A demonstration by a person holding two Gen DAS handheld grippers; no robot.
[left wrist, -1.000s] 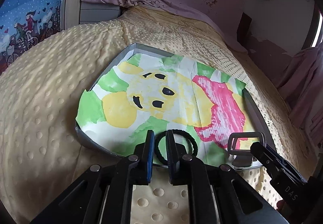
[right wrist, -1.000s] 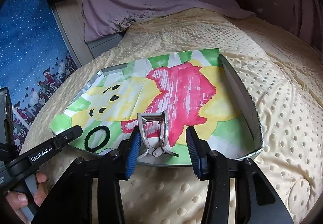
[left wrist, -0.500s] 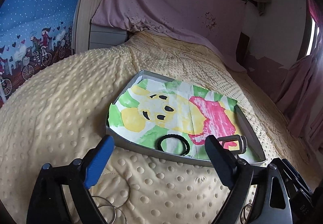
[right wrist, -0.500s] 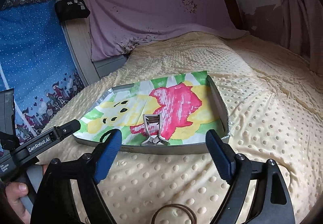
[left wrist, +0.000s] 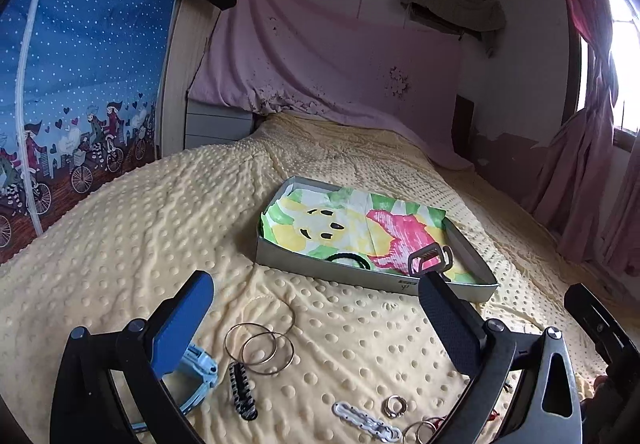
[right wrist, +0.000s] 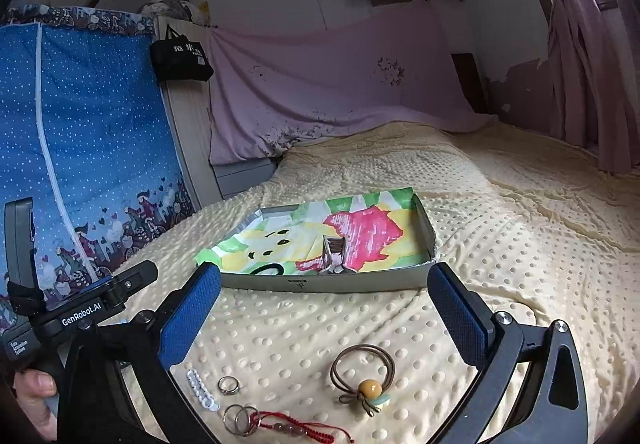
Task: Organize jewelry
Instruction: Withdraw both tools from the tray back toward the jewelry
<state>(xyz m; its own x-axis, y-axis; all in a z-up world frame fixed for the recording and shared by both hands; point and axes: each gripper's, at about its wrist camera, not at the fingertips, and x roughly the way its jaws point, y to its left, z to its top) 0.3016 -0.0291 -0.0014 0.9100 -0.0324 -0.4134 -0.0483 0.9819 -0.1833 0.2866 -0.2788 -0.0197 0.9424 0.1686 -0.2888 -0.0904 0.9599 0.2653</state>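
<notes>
A grey tray (left wrist: 360,276) (right wrist: 360,282) lined with a painted sheet sits on the yellow bedspread. It holds a black hair tie (left wrist: 350,258) (right wrist: 266,269) and a metal hair claw (left wrist: 430,258) (right wrist: 334,256). My left gripper (left wrist: 316,320) is open and empty above loose pieces: gold bangles (left wrist: 260,346), a black-and-white clip (left wrist: 242,392), a white chain clip (left wrist: 366,420), a silver ring (left wrist: 394,406). My right gripper (right wrist: 324,316) is open and empty above a brown hair tie with a bead (right wrist: 364,376), a red bracelet (right wrist: 296,428), rings (right wrist: 229,385).
A light blue clip (left wrist: 196,372) lies under the left gripper's left finger. The dimpled yellow bedspread (right wrist: 500,244) covers the bed. A pink sheet (left wrist: 320,60) hangs at the head, a blue patterned wardrobe (left wrist: 60,84) stands on the left, pink curtains (left wrist: 580,184) on the right.
Both grippers have let go of the hair tie and the hair claw in the tray, opened wide and pulled back toward me. The loose jewellery on the bedspread has come into view.
</notes>
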